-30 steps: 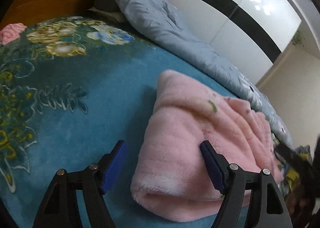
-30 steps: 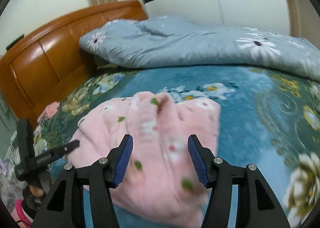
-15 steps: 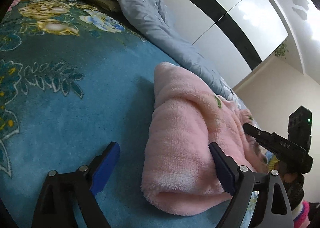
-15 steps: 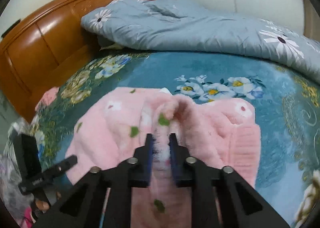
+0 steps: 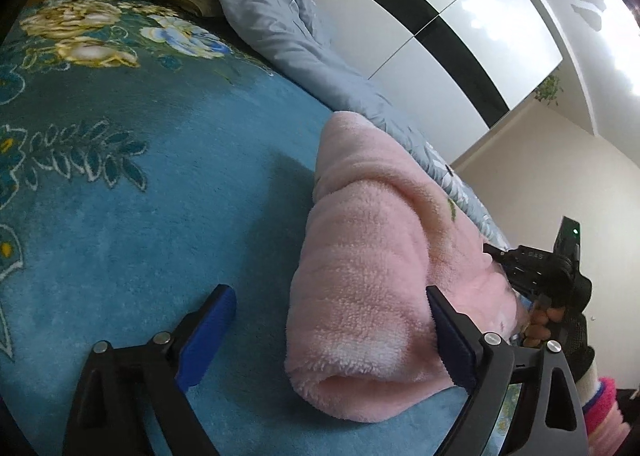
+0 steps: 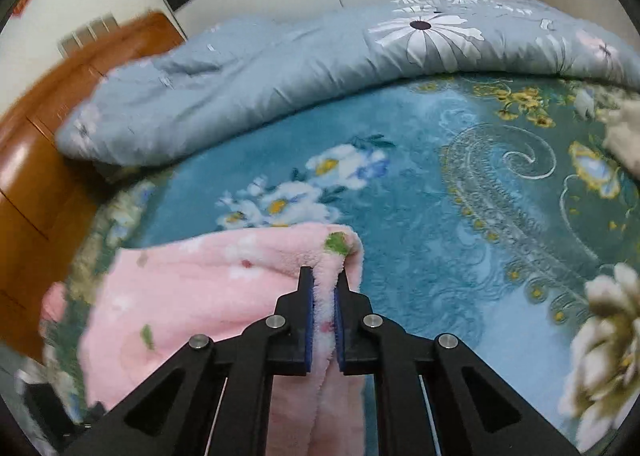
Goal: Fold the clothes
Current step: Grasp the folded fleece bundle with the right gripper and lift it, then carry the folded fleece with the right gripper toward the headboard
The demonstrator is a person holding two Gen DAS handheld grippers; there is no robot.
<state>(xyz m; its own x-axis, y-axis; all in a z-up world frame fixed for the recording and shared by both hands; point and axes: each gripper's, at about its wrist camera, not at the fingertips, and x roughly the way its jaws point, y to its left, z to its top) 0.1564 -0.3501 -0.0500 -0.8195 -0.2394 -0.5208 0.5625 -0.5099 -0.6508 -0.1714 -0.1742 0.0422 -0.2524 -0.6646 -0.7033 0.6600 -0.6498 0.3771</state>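
A fluffy pink garment (image 5: 368,280) with small flower prints lies bunched on the blue floral blanket (image 5: 140,184). My left gripper (image 5: 332,332) is open, its blue pads on either side of the garment's near folded end, not gripping it. My right gripper (image 6: 323,296) is shut on a pinched ridge of the pink garment (image 6: 200,288) and lifts that edge off the blanket. The right gripper also shows at the far right of the left wrist view (image 5: 500,256), behind the garment.
A grey-blue flowered duvet (image 6: 280,68) lies heaped along the far side of the bed. A wooden headboard (image 6: 48,96) is at the left. White wardrobe doors with a black stripe (image 5: 440,28) stand behind. A pale cloth (image 6: 624,132) sits at the right edge.
My right gripper closed on the pink garment and has pulled the pinched edge up and to the right. My left gripper stayed open and shifted slightly along the garment's end.
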